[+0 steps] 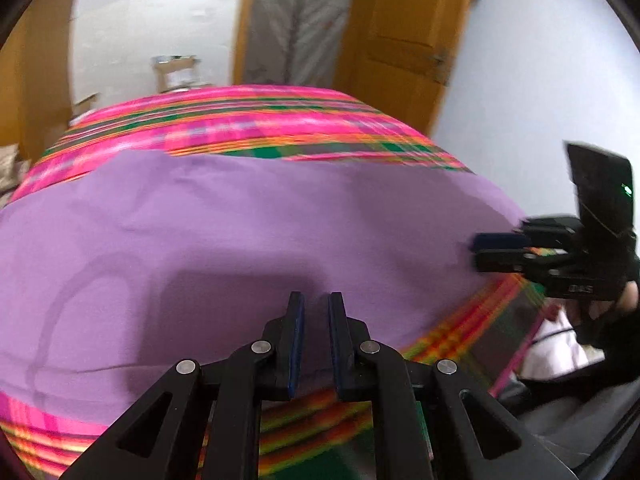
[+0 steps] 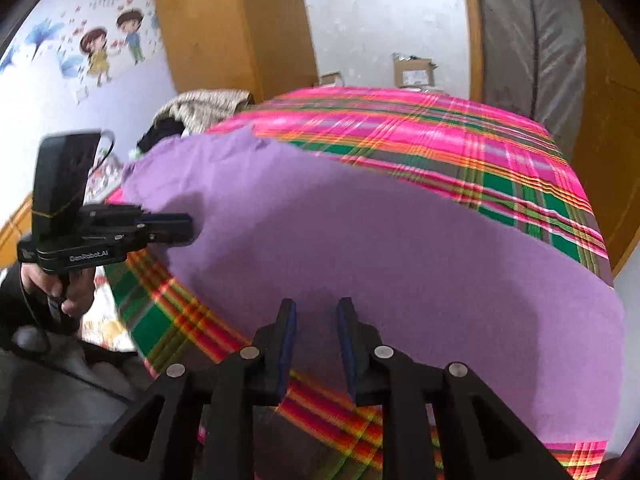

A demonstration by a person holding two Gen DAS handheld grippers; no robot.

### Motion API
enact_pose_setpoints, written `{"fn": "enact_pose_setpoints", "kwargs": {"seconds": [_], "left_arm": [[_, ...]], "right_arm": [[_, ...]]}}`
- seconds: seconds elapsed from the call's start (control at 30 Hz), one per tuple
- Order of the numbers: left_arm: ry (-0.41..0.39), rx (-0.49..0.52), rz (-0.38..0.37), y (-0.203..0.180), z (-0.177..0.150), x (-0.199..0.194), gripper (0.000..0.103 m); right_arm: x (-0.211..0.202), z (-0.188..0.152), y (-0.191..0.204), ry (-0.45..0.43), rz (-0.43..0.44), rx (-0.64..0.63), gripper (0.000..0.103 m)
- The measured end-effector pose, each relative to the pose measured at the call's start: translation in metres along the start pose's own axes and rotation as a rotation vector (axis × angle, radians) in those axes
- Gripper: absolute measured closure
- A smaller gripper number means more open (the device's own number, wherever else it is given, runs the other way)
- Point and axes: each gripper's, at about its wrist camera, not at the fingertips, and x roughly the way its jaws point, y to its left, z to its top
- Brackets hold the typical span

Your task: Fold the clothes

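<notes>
A purple garment [image 1: 248,232] lies spread flat on a bed with a pink, green and orange plaid cover [image 1: 248,120]. It also shows in the right wrist view [image 2: 380,248]. My left gripper [image 1: 316,300] hovers over the garment's near edge, jaws a little apart, holding nothing. It shows from the side in the right wrist view [image 2: 188,230] at the garment's left edge. My right gripper [image 2: 316,308] hovers over the near edge, jaws a little apart and empty. In the left wrist view it [image 1: 478,250] sits at the garment's right edge.
The plaid cover [image 2: 420,136] runs to the far edge of the bed. A heap of other clothes [image 2: 200,108] lies at the far left corner. Cardboard boxes [image 2: 414,70] stand behind the bed. A wooden door [image 1: 404,32] and a wall are to the right.
</notes>
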Motion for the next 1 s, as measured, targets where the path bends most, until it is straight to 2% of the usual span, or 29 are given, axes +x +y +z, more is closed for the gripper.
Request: {"fn": "enact_pose_setpoints", "kwargs": {"seconds": [0.13, 0.23, 0.4, 0.43, 0.47, 0.5, 0.57, 0.7, 0.77, 1.0], "left_arm": [[-0.029, -0.108, 0.116, 0.039, -0.001, -0.007, 0.091], [-0.043, -0.165, 0.181, 0.066, -0.001, -0.015, 0.091], [-0.06, -0.255, 0.306, 0.105, -0.002, -0.027, 0.091], [-0.065, -0.29, 0.34, 0.116, -0.002, -0.031, 0.091], [-0.071, -0.309, 0.358, 0.122, -0.003, -0.034, 0.091], [-0.079, -0.327, 0.376, 0.128, -0.004, -0.038, 0.091], [-0.098, -0.36, 0.432, 0.141, -0.005, -0.048, 0.091], [-0.086, -0.446, 0.54, 0.174, -0.011, -0.056, 0.091], [-0.092, -0.465, 0.531, 0.185, -0.017, -0.061, 0.091], [-0.097, -0.463, 0.53, 0.187, -0.024, -0.067, 0.091]], "right_arm": [[0.009, 0.002, -0.008, 0.013, 0.002, 0.027, 0.08], [0.011, 0.004, -0.008, 0.005, 0.022, 0.018, 0.076], [0.019, 0.009, 0.002, 0.041, 0.098, -0.031, 0.036], [0.019, 0.011, 0.006, 0.058, 0.085, -0.049, 0.036], [0.02, 0.014, 0.006, 0.068, 0.072, -0.034, 0.039], [0.02, 0.018, 0.006, 0.078, 0.059, -0.02, 0.053], [0.02, 0.024, -0.004, 0.059, 0.102, 0.059, 0.077], [0.02, 0.038, -0.009, 0.004, 0.081, 0.091, 0.086], [0.025, 0.047, -0.005, -0.004, 0.089, 0.082, 0.087], [0.052, 0.08, 0.005, -0.003, 0.102, 0.07, 0.087]]}}
